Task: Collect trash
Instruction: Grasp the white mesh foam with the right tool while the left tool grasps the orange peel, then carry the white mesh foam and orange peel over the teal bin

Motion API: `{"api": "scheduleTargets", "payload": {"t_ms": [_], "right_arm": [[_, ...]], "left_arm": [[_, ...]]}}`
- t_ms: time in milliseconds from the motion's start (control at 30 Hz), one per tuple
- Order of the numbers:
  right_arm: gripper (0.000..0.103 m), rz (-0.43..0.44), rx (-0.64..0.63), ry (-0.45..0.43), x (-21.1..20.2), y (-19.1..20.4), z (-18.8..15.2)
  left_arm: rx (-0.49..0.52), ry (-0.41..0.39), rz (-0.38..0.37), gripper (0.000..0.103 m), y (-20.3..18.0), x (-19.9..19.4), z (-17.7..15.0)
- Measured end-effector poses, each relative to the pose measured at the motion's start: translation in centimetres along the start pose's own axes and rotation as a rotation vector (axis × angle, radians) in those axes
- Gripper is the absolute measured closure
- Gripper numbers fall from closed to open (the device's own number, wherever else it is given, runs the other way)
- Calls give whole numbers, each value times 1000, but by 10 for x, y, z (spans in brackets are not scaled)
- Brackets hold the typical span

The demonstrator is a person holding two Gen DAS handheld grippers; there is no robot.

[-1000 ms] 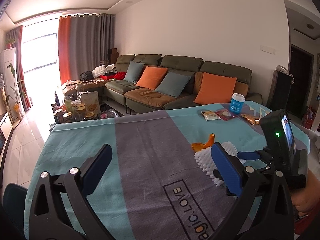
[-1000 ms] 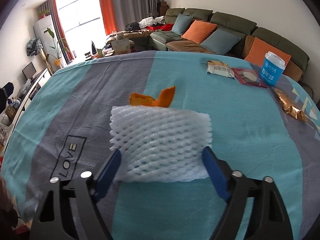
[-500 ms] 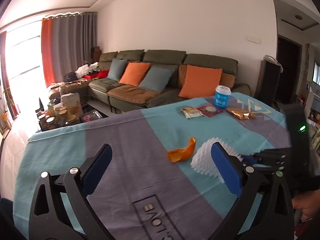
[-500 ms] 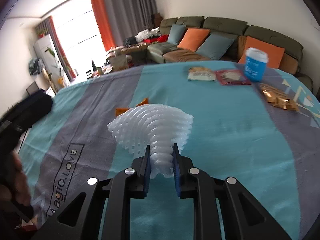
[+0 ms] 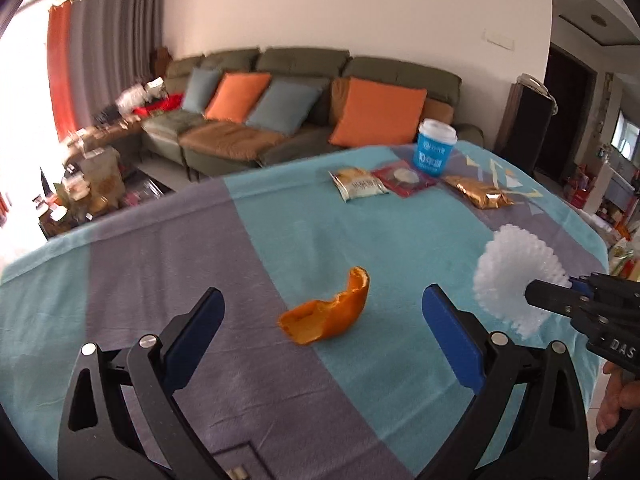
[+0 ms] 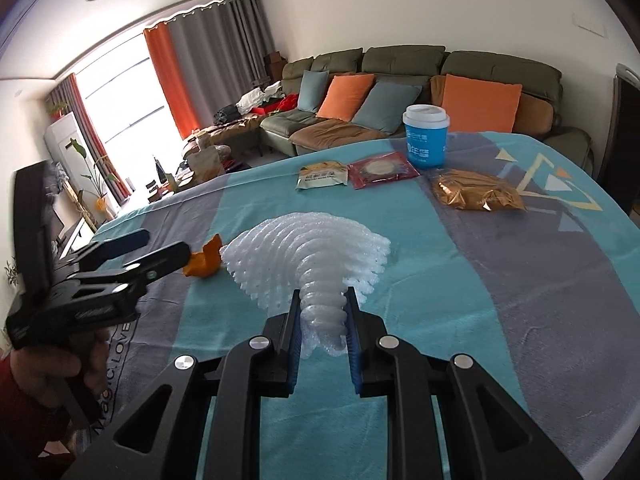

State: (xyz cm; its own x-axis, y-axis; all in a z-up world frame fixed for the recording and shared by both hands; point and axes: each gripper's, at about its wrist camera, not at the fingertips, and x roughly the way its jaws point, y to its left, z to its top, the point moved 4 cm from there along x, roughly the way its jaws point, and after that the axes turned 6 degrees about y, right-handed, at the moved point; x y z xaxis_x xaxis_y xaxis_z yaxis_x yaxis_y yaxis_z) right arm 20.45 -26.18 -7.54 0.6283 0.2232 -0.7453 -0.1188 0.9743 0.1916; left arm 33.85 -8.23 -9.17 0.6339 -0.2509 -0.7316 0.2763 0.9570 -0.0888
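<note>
Behind the table stretches a living room with an olive sofa and orange cushions. Covering the table is a teal-and-grey cloth; at its twelve-to-one o'clock edge stand a blue cup and three snack wrappers. Nearer, the right gripper has its jaws pinched narrow on a white foam fruit net, which fans out above them; it looks feather-light and springy, so a squeeze at the bunched waist should hold. The left gripper hangs with jaws wide, the orange peel lying on the cloth between its fingertips. Curled and thin, the peel probably tears easily; gripping across its thick rim seems safest.
</note>
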Motion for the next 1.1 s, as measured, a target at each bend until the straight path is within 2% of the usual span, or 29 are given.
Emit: {"api": "scheduleTargets", "payload": {"t_ms": [33,67,133,200,233,367,467,567,733,933,1100], "right_arm": [[85,3,1,-1,-1,-2,0],[85,5,1,-3,-2,-2,0],[85,8,1,-9,-4,-2,1],[85,8,0,-15,-6,-2,1],[85,8,1,-16,-7,-3,1],[85,9,-1,-19,-8,-5,4],[85,12,-5,-23,-10,-1,2],[85,20,-8,-28,-12,3,3],[85,44,-33,-48,-19,18,7],[85,102,-99,-74,-30,58,11],[85,178,-179,-83,-34,106,12]], "left_arm": [[-11,26,6,13,2,8,1],[-18,47,12,25,3,15,2],[-36,99,1,33,7,30,2],[-36,124,-14,46,6,37,1],[-31,131,-18,49,5,40,0],[-19,163,-36,72,0,47,-5],[-15,157,-39,81,-5,45,-7],[-30,151,-50,83,-4,37,-10],[-53,93,-48,84,-1,5,-18],[-103,-27,10,84,17,-69,-35],[-163,-114,84,84,44,-140,-61]]}}
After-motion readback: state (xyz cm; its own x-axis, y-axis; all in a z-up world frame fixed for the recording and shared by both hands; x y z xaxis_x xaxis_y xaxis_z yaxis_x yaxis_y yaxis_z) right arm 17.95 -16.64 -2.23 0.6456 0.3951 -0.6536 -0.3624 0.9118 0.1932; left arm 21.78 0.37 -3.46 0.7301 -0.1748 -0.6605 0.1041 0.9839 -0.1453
